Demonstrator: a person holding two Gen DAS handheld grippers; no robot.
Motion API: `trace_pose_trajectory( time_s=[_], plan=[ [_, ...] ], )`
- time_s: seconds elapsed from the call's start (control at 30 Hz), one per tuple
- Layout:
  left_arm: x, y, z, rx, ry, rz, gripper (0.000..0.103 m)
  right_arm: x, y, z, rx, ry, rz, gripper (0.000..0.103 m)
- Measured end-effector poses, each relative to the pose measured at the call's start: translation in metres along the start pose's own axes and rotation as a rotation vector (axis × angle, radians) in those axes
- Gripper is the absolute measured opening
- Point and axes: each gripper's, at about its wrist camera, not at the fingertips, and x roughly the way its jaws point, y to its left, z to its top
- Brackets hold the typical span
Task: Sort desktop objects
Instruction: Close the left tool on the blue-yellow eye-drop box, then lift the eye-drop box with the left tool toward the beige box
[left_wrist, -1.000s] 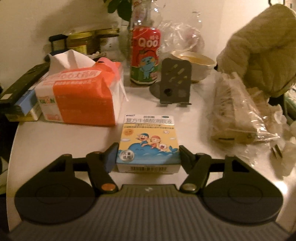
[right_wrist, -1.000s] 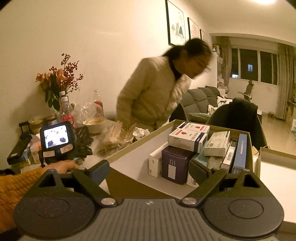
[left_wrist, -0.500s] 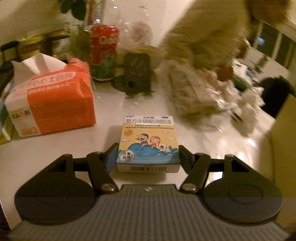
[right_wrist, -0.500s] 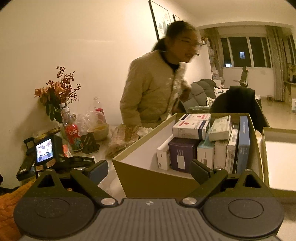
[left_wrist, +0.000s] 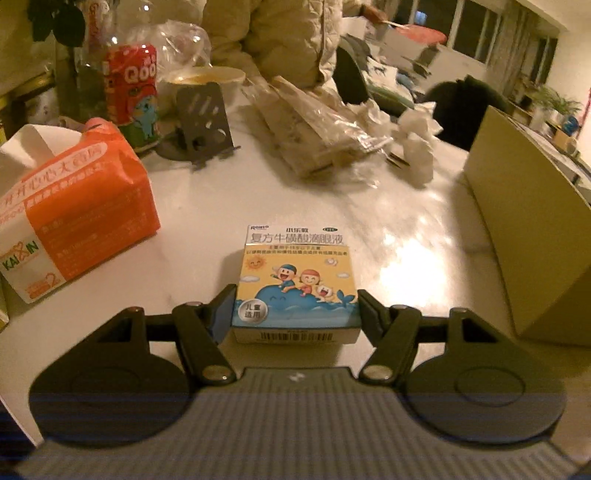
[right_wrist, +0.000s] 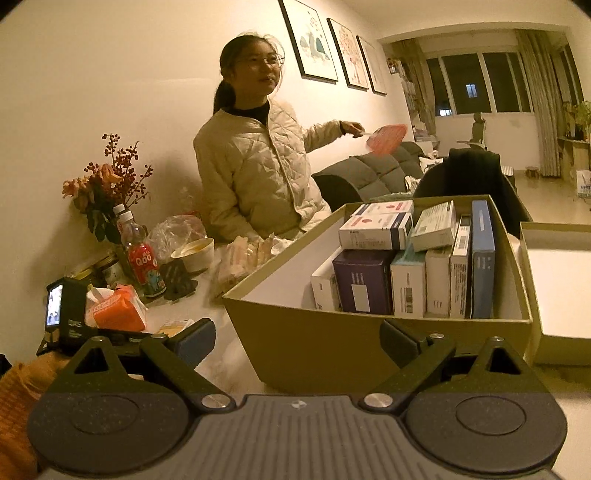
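My left gripper (left_wrist: 296, 310) is shut on a small eye-drop box (left_wrist: 296, 273) with a cartoon whale and children on it, held just over the white table (left_wrist: 207, 206). The olive cardboard box (left_wrist: 532, 236) stands to its right. In the right wrist view that box (right_wrist: 306, 339) holds several upright medicine boxes (right_wrist: 406, 266). My right gripper (right_wrist: 297, 338) is open and empty in front of the box's near wall. The left gripper's handle with its small screen (right_wrist: 61, 310) shows at the left.
An orange tissue pack (left_wrist: 70, 214), a Qoo bottle (left_wrist: 133, 92), a dark phone stand (left_wrist: 203, 118), a bowl (left_wrist: 203, 81) and crumpled plastic bags (left_wrist: 325, 122) crowd the table's back. A person in a cream jacket (right_wrist: 255, 173) sits behind. The box lid (right_wrist: 561, 280) lies at right.
My left gripper has swung to the right with the eye-drop box, bringing the olive box into view. My right gripper has drawn back and lower before the box.
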Motion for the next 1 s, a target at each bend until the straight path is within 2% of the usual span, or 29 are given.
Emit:
trace_pose_trajectory(
  time_s=[0.1,0.17,0.27,0.3,0.43,0.67,1.0],
  plan=[
    [-0.004,0.002,0.001,-0.008,0.002,-0.029,0.080,0.004,0.001,-0.003,0.005,0.013,0.006,0.097],
    [-0.003,-0.004,0.002,0.018,-0.007,-0.014,0.081,0.005,0.001,-0.005,0.010,0.017,0.007,0.097],
    [0.002,-0.010,0.003,0.050,-0.012,0.025,0.077,0.007,0.000,-0.007,0.020,0.023,0.008,0.097],
    [0.003,-0.011,0.002,0.057,-0.014,0.038,0.068,0.008,0.000,-0.007,0.023,0.025,0.008,0.097],
    [0.003,-0.014,0.001,0.052,-0.024,0.054,0.066,0.010,-0.001,-0.010,0.036,0.032,0.009,0.097],
    [-0.008,-0.025,0.009,0.040,-0.058,0.023,0.065,0.011,-0.011,-0.014,0.072,0.030,0.004,0.097],
    [-0.044,-0.061,0.031,0.090,-0.151,-0.091,0.065,0.006,-0.024,-0.016,0.121,0.014,-0.007,0.097]
  ],
)
